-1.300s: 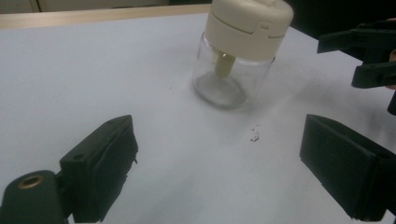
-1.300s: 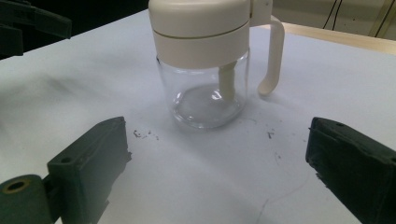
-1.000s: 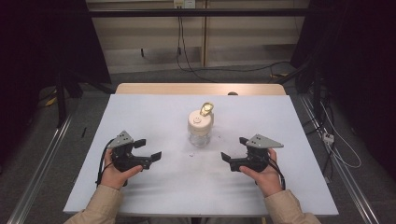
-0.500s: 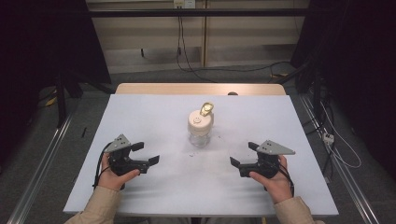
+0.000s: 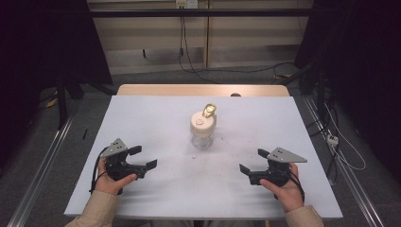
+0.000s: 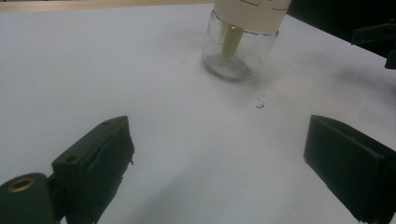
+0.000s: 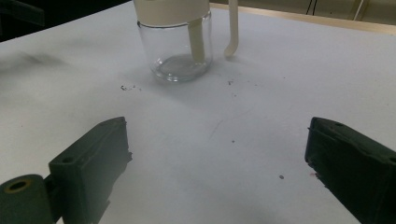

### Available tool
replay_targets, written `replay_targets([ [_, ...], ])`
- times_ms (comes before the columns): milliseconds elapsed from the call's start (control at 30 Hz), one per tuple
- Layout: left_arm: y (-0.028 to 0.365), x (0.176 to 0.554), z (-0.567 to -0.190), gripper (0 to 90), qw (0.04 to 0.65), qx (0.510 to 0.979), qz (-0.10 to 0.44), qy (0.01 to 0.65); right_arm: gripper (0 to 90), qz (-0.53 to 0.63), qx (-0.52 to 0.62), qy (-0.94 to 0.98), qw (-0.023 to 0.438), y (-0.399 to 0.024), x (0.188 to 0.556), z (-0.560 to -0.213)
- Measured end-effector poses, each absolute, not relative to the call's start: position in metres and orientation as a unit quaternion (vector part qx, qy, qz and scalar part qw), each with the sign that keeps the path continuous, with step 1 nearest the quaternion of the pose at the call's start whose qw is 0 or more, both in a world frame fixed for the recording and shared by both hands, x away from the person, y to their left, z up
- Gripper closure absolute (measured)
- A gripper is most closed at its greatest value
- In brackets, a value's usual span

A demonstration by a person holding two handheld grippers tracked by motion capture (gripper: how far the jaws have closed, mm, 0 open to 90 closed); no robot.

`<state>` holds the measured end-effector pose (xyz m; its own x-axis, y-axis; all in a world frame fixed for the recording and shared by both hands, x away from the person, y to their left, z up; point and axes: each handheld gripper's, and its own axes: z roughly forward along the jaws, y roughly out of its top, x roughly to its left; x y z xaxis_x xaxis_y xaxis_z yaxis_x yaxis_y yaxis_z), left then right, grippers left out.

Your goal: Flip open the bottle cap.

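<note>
The whole white table (image 5: 156, 118) is seen from high up on the person's side, looking forward and down, with dark floor and a pale wall behind it. 2 more cameras are carried low over the table top, each looking out between 2 black jaws. The clear glass jar with a cream lid (image 5: 203, 128) is seen far off from above, and close up from either side in both gripper views (image 6: 240, 39) (image 7: 176, 39).

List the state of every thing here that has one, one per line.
Glass jar: upright on the table, looks empty.
Cream lid: on the jar.
Left gripper: jaws open, holding nothing.
Right gripper: jaws open, holding nothing.
</note>
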<state>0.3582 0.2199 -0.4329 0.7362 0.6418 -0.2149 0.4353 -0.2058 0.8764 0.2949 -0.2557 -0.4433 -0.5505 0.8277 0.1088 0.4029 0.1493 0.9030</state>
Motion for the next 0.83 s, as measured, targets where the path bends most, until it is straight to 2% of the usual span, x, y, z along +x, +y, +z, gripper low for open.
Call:
replay_targets([
  [833,0.241,0.351,-0.437,7.4,0.515,0.769,0.113,0.360,7.0,0.489,0.423,0.731,0.219,-0.266,0.288,-0.447],
])
